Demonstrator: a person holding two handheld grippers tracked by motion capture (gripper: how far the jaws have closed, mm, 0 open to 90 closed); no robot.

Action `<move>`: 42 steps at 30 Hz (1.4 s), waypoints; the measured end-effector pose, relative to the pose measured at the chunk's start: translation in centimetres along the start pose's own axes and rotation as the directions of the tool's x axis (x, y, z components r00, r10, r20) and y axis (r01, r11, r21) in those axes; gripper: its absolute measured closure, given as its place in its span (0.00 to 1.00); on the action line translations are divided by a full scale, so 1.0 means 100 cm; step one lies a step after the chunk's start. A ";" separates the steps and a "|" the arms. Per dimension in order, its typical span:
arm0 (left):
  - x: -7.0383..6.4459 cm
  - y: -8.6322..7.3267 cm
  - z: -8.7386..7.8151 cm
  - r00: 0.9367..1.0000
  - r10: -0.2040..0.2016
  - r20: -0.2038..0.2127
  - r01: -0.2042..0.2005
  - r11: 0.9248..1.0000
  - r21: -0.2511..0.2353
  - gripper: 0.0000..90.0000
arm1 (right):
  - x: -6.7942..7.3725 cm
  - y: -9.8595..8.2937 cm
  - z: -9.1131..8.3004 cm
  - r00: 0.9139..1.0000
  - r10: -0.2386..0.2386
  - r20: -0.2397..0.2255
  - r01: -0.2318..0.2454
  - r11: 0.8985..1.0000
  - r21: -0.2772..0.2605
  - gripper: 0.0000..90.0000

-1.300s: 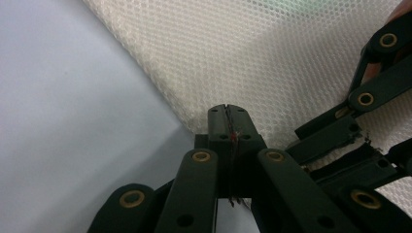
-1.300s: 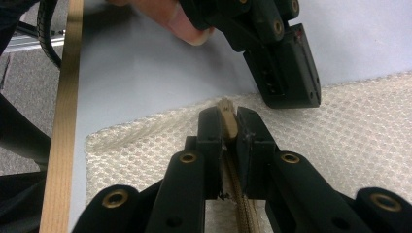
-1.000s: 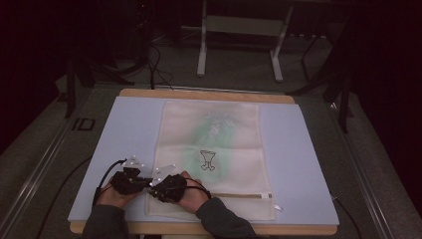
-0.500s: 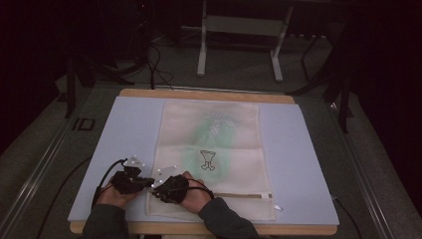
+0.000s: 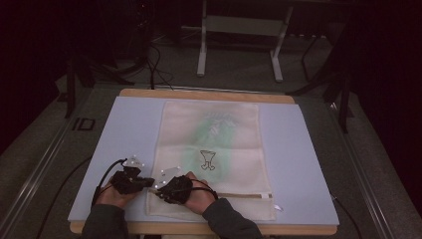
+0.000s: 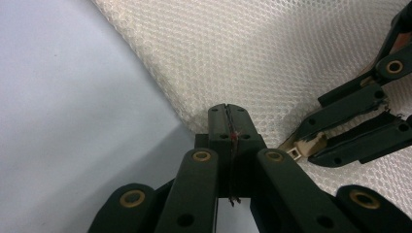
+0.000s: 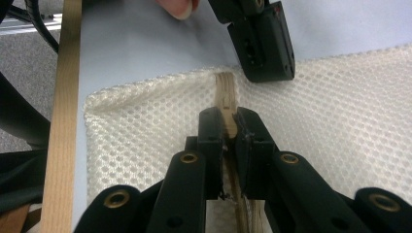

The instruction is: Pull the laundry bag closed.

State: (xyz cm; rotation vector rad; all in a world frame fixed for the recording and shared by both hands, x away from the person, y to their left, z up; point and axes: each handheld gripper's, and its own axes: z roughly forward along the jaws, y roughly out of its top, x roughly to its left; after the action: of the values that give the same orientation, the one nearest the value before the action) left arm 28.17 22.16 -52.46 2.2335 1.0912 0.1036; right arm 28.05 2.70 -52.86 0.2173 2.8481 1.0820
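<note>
Currently both grippers sit at the lower left of the high view, on the near-left corner of the mesh bag, which lies flat on the desk and covers its middle, long side running away from the camera. Bag is cream mesh with a green print and a small dark figure near centre.

Left gripper: in its own view the jaws are fully closed at the bag's edge, pads pressed together with a thin dark strand between them (can't tell if any mesh is actually caught).

Right gripper: in its own view the jaws are closed down onto the tan zipper tape, narrow gap left with the tape in it. Tape runs straight up from the jaws toward the bag's edge at mid frame.

The two grippers are close together, tips just beside each other. Desk's wooden edge runs up the left of the right gripper view.
</note>
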 end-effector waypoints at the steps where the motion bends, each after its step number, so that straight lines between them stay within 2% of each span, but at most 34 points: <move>1: 0.000 0.000 0.000 1.000 -0.001 0.000 0.001 1.000 -0.001 1.00 | 0.000 0.000 0.000 1.000 -0.002 0.003 0.002 1.000 -0.002 0.91; 16: 0.001 -0.001 0.000 1.000 -0.002 0.010 0.002 1.000 -0.009 1.00 | 0.004 0.001 -0.006 0.999 -0.025 0.027 0.024 0.999 0.036 0.91; 34: 0.002 -0.001 0.000 1.000 -0.002 0.014 0.003 1.000 -0.007 1.00 | 0.004 -0.005 -0.016 0.999 -0.035 0.035 0.033 0.998 0.054 0.91; 37: 0.002 -0.001 0.000 1.000 -0.003 0.014 0.003 1.000 -0.008 1.00 | 0.005 -0.007 -0.019 0.999 -0.024 0.035 0.022 0.998 0.059 0.91; 42: 0.002 -0.001 0.000 1.000 -0.005 0.014 0.005 1.000 -0.008 1.00 | 0.005 -0.009 -0.022 0.998 -0.040 0.039 0.038 0.997 0.064 0.91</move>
State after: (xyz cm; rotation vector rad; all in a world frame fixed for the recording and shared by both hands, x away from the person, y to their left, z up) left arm 28.19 22.36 -52.56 2.2206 1.0868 0.0902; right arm 27.23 0.68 -51.85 0.1847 2.8402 0.9707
